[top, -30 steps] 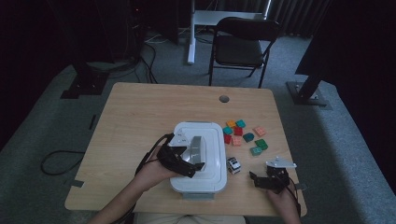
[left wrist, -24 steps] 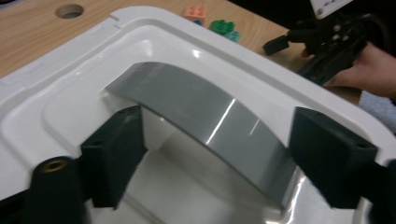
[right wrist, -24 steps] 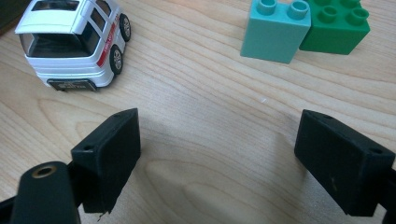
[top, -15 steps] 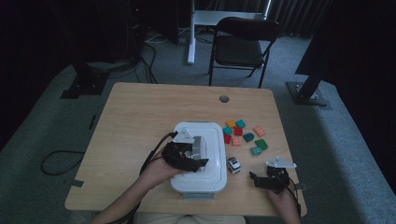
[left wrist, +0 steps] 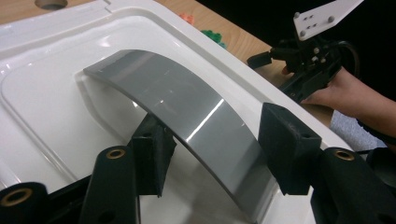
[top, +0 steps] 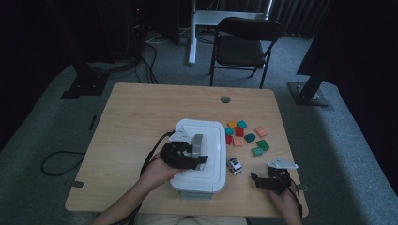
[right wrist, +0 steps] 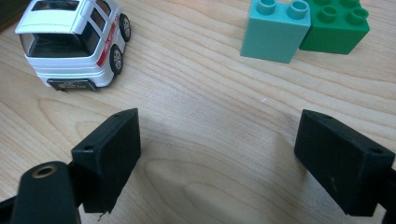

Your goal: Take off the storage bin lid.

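Observation:
A white lidded box [top: 213, 136] sits at the table's front middle, its grey arched handle [top: 198, 143] on top. My left gripper [top: 199, 157] lies over the lid [left wrist: 56, 84]. Its jaws have just been closing across the handle [left wrist: 187, 107], and a pad now meets each edge of it. My right gripper [top: 257, 180] rests low on the wood at the front right, open, with bare table between its pads [right wrist: 112, 149]. A white toy car [top: 234, 166] stands just left of it, seen from behind in the right gripper view [right wrist: 74, 42].
Several coloured blocks [top: 246, 133] lie right of the box; a teal block [right wrist: 275, 30] and a green block [right wrist: 334, 25] sit ahead of the right gripper. A round hole [top: 225, 99] is near the table's far edge. A folding chair [top: 241, 47] stands beyond.
The left gripper's jaws have narrowed from wide apart onto the grey handle. Both hands, the car and the blocks stay where they were.

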